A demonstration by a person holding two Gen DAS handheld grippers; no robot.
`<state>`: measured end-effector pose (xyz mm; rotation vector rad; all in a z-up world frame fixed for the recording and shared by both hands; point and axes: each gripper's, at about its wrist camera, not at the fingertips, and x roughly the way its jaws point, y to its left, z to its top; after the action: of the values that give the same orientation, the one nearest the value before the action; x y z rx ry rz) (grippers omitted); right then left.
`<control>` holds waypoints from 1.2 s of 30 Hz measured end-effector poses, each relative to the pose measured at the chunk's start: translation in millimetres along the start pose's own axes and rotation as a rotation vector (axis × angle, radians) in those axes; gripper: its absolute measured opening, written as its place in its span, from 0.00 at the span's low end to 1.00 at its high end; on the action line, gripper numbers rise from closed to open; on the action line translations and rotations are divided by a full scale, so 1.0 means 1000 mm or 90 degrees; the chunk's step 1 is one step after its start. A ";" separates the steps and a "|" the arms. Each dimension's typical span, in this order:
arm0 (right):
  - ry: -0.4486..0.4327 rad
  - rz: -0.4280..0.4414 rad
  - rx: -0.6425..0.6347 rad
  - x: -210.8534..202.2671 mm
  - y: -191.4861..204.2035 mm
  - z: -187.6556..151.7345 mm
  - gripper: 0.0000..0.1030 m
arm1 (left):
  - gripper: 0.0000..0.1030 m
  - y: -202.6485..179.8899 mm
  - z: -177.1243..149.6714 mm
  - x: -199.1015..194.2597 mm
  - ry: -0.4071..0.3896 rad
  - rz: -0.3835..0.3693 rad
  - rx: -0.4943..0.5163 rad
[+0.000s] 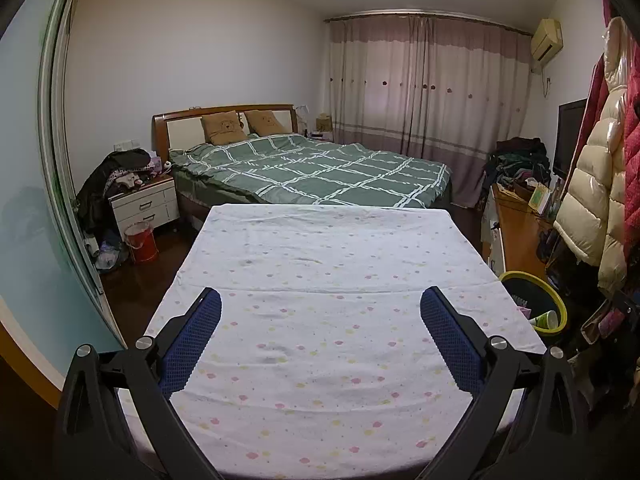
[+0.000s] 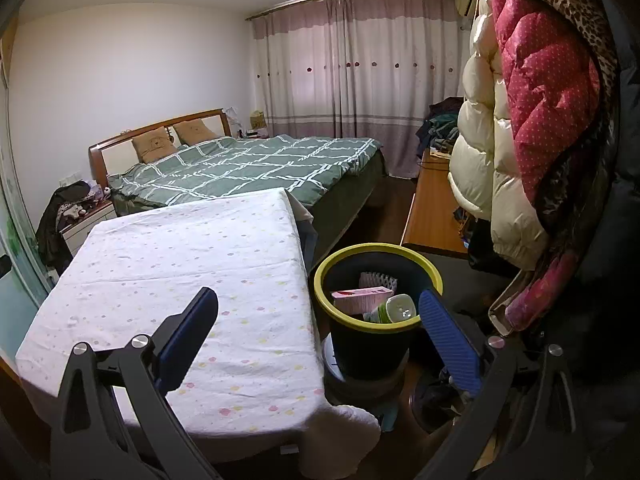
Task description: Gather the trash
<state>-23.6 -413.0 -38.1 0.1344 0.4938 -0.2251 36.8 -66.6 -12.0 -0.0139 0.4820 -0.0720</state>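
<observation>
A black trash bin with a yellow-green rim (image 2: 326,280) stands on the floor right of the table. Inside it lie a pink box (image 2: 362,297), a green-and-white bottle (image 2: 394,309) and a white dotted wrapper (image 2: 376,280). In the left wrist view the bin (image 1: 560,300) shows at the right edge with the bottle (image 1: 546,320) poking up. My right gripper (image 2: 318,300) is open and empty, hanging just before the bin's rim. My left gripper (image 1: 320,300) is open and empty above the table (image 1: 320,264), which is covered with a white dotted cloth.
A bed with a green checked quilt (image 1: 320,168) lies behind the table. A nightstand (image 1: 144,204) and a red bucket (image 1: 140,240) stand at the left. Puffy coats (image 2: 520,120) hang at the right beside a wooden desk (image 2: 432,208).
</observation>
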 end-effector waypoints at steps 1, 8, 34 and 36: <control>0.000 0.001 0.001 -0.001 0.000 0.000 0.93 | 0.95 0.000 0.001 0.001 0.001 0.000 0.001; -0.004 0.001 0.002 -0.001 0.000 0.001 0.93 | 0.95 0.000 -0.001 -0.003 0.000 -0.002 0.005; -0.001 0.002 0.006 0.002 0.002 0.000 0.93 | 0.95 -0.003 0.000 -0.001 0.000 0.006 0.008; -0.002 0.002 0.006 0.001 0.001 0.000 0.93 | 0.95 -0.002 0.000 -0.001 0.000 0.006 0.008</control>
<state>-22.1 -411.8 -38.7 0.1446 0.4901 -0.2248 35.9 -68.5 -11.4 -0.0002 0.4820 -0.0663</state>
